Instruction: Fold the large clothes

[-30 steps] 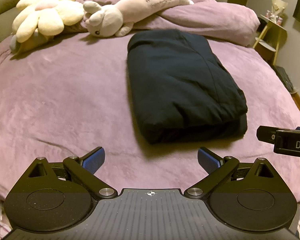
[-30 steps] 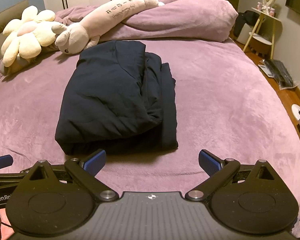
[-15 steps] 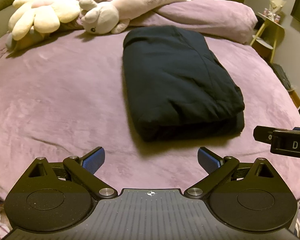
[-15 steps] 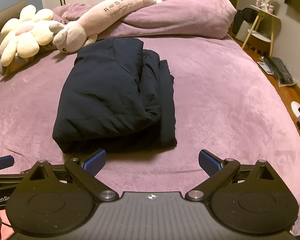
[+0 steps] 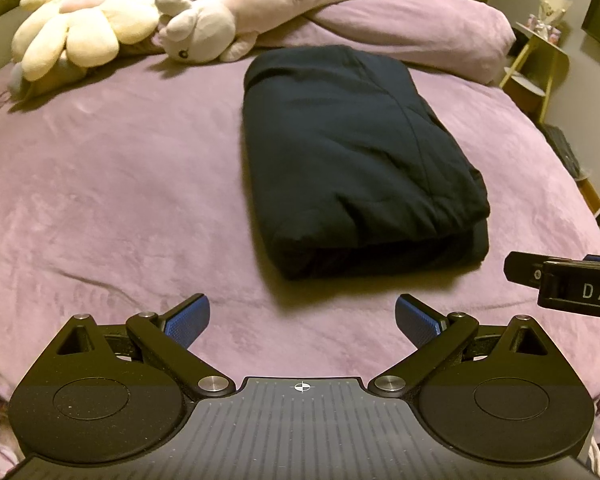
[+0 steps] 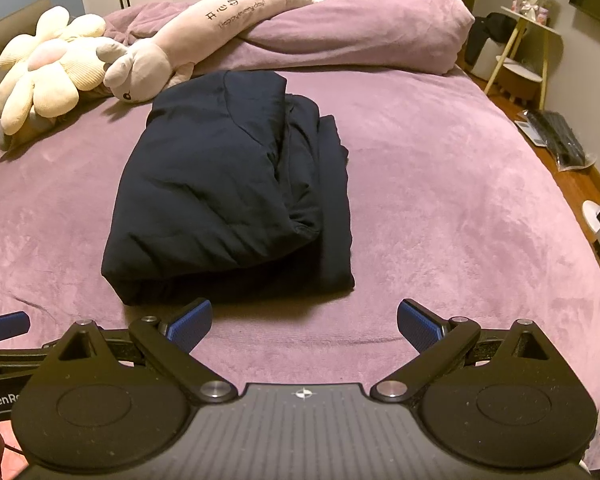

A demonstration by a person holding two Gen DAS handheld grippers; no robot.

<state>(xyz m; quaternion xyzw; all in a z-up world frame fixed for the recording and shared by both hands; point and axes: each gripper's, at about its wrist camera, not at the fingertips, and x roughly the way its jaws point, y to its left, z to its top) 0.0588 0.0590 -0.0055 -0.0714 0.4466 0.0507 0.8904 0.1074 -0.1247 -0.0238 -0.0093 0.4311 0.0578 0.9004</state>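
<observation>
Left wrist view: folded dark garment (image 5: 352, 156), long axis away from tool (image 5: 302, 320).

Dim warm indoor light, from above; soft shadow at near edge of folded dark garment (image 5: 356, 160). Strong fisheye bowing at edges; slight blur, corners vignetted.

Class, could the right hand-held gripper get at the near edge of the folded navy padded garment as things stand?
Probably yes. The right hand-held gripper is open and empty, and only bare purple plush bedspread lies between it and the folded navy padded garment.
</observation>
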